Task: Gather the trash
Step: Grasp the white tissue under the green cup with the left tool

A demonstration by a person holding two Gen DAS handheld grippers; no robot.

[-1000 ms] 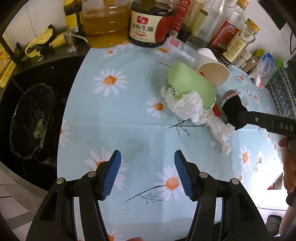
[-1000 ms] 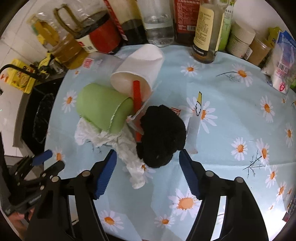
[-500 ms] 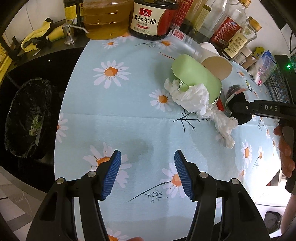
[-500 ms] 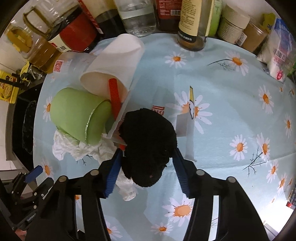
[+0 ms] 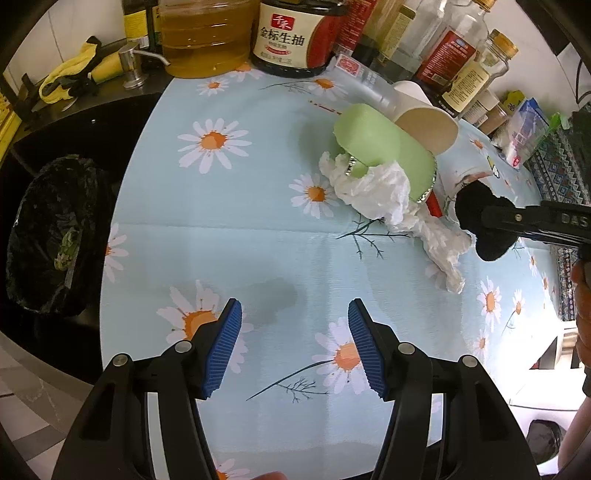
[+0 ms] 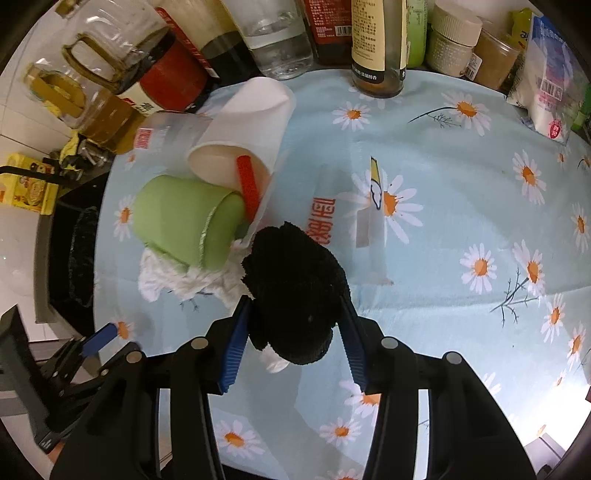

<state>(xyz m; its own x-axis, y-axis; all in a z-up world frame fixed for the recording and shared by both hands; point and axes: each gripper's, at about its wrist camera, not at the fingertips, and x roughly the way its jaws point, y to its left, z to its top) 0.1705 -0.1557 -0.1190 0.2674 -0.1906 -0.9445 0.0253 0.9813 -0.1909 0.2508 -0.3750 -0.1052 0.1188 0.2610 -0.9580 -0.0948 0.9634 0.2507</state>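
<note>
A pile of trash lies on the daisy tablecloth [image 5: 229, 229]: a green cup [image 5: 384, 151] on its side, a white paper cup [image 5: 428, 125] with a red straw [image 6: 248, 184], crumpled white tissue [image 5: 380, 192] and a clear plastic wrapper [image 6: 365, 221]. My right gripper [image 6: 293, 332] is shut on a black fuzzy ball [image 6: 295, 295], which also shows in the left wrist view [image 5: 484, 225], next to the tissue. My left gripper [image 5: 293, 347] is open and empty above bare cloth, short of the pile. A black-lined trash bin [image 5: 48, 236] stands below the table's left edge.
Oil and sauce bottles [image 5: 295, 33] and jars [image 6: 454, 40] line the back of the table. A white packet [image 6: 546, 96] lies at the back right. A black counter [image 5: 92, 122] with a yellow cloth [image 5: 70, 79] is at the left.
My right gripper moved forward and closed its jaws on the black ball. My left gripper stayed open and drifted slightly nearer the pile.
</note>
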